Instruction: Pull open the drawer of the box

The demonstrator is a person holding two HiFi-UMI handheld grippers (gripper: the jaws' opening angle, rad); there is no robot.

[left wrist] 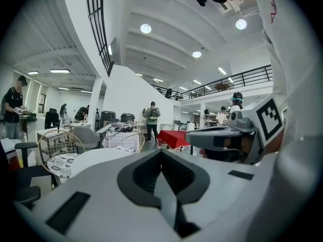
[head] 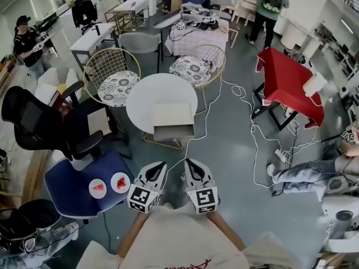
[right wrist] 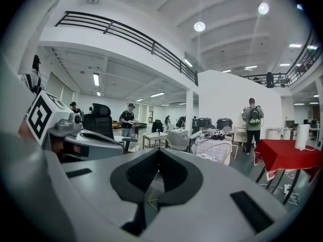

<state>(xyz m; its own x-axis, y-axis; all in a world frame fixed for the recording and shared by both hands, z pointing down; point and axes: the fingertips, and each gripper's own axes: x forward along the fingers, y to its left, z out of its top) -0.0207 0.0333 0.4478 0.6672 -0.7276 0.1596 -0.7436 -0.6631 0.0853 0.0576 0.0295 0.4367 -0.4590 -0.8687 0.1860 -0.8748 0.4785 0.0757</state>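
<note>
Holding the left gripper (head: 159, 167) nearest of all, tucked close to the chest low in the head view, pressing its fingers together on nothing. Holding the right gripper (head: 190, 166) just beside it on the right, likewise pinching its jaws fully shut with nothing between them. Pointing both out toward the far side, over bare floor, touching nothing.

Looking farther out, left to right: passing a blue chair (head: 73, 178) at near left, then meeting the round table (head: 140, 102) in the middle, then a red table (head: 289, 80) at far right.

Finding the box (head: 174, 114) sitting at the near edge of the round table, well apart from both grippers. Seeing the drawer (head: 174, 132) on its near side as a grey, light-rimmed rectangle below the cream top. Reading that as possibly a tray already standing out toward the near side, but not being able to tell for certain from this angle.

Judging progress either way: if open, amounting to a finished pull with both grippers drawn clear; if shut, leaving everything to do, meaning reaching far across to the table, spreading one pair of jaws, catching the drawer front and drawing it nearer.
</note>
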